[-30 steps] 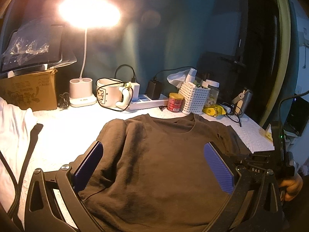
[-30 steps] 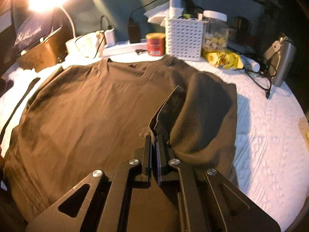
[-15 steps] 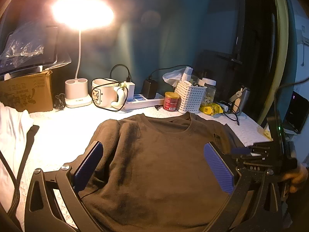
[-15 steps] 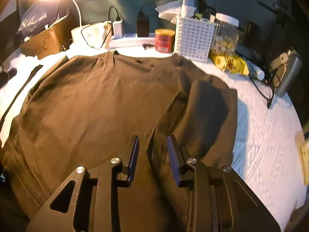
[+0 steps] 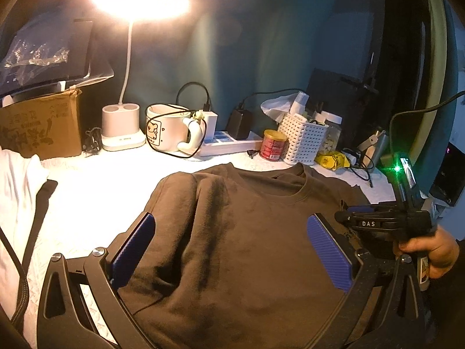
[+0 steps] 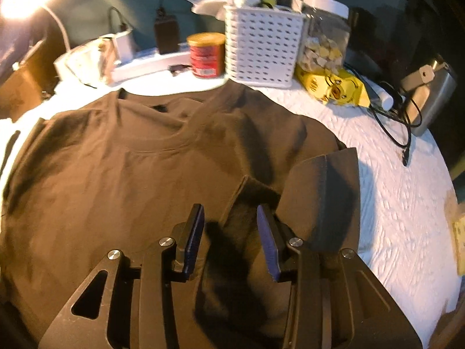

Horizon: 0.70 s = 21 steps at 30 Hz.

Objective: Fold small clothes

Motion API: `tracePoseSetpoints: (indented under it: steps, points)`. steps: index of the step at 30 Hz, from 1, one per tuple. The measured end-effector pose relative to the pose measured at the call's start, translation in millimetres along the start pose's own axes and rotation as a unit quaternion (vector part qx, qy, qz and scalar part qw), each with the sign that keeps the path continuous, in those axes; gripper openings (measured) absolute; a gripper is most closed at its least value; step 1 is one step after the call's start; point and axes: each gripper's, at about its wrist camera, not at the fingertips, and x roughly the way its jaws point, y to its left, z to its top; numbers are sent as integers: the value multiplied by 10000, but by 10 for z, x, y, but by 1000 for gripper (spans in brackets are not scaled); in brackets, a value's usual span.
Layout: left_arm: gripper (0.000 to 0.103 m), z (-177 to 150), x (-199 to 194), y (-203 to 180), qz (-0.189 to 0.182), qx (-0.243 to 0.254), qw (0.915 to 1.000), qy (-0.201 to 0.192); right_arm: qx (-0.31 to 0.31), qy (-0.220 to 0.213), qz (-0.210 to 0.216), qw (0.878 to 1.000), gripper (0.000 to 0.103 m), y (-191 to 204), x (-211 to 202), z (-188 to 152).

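Brown shirt (image 6: pixel 122 192) lies flat, its sleeve (image 6: pixel 322 192) folded inward beyond our opening, empty right tongs (image 6: pixel 229 232); our left tongs (image 5: pixel 232 250) gape wide, empty.

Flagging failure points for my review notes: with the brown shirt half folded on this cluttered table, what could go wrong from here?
1. The folded-in sleeve lies loosely on the brown cotton T-shirt; as the right hand-held gripper opens above it, a pad might catch and undo the fold.
2. The shirt's collar sits close to the red tin can and white perforated plastic basket; a forward sweep could knock them.
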Motion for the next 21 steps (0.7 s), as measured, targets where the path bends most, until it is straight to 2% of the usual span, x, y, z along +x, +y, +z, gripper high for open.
tracePoseSetpoints:
  steps: [2,3,4,7,13,17,18,21]
  points:
    - [103,5,60,12,8,10,10000,56,-48,-88,-49,9999,35,-22,15,8]
    - [103,5,82,13,10,8,10000,81,-91,-126,-99,9998,20,-29,19,16]
    - [103,6,110,17,4,3,9999,117,-93,-166,-99,9998,12,-44,16,26]
    - [103,7,160,22,-3,5,9998,174,-80,-387,45,9992,8,-76,-53,76]
    - [103,32,164,13,11,31,9999,151,-148,-931,481,9944,8,-7,-267,176]
    - [103,27,129,2,13,55,9999,136,-68,-599,964,9935,9,8,-202,187]
    - [103,30,114,-3,14,60,9999,123,-106,-587,980,9934,12,32,-216,165]
    - [103,35,71,-24,6,71,9999,84,-267,-620,1008,9926,37,92,-339,89]
